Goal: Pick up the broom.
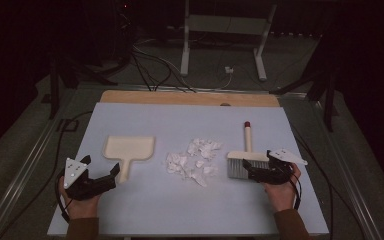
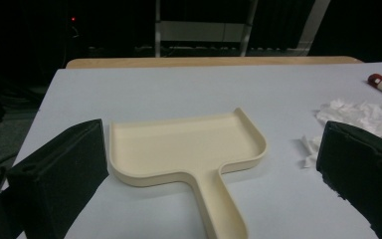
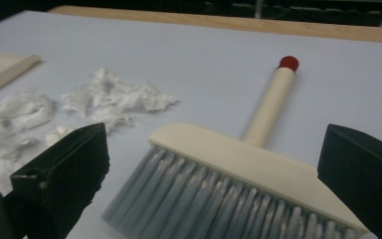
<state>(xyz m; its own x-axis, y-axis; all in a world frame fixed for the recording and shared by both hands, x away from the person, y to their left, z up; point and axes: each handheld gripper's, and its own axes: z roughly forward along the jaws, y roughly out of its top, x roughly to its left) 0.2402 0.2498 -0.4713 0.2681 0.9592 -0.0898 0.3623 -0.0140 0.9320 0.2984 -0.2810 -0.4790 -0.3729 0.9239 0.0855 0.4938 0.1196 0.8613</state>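
Both grippers stood with jaws spread apart, nothing between them.

Left gripper [image 1: 114, 171] sat near the worktop's near-left corner, aimed at the cream plastic dustpan [image 1: 130, 149]. The dustpan lay flat on the pale blue worktop [image 1: 155, 210], left of centre; its flat handle ran toward the near edge and its pan toward the far edge. In the left gripper view the handle [image 2: 223, 209] came down between the two black jaws, nearer the right one, not touching either. Judgement: the grasp turns on that handle's long axis, which ran roughly along the gripper's line of approach.

Right gripper [image 1: 249, 167] sat toward the near-right corner, just at the bristles of the cream-backed hand brush with grey bristles [image 1: 240, 165]. The brush's round handle, tipped with a red cap [image 1: 247, 124], pointed to the far edge; bristles faced the near edge. In the right gripper view the brush head [image 3: 238, 164] lay between the jaws.

Count: one dustpan, one brush, one heap of torn white paper scraps [image 1: 196, 160] between them, pieces too many to count.
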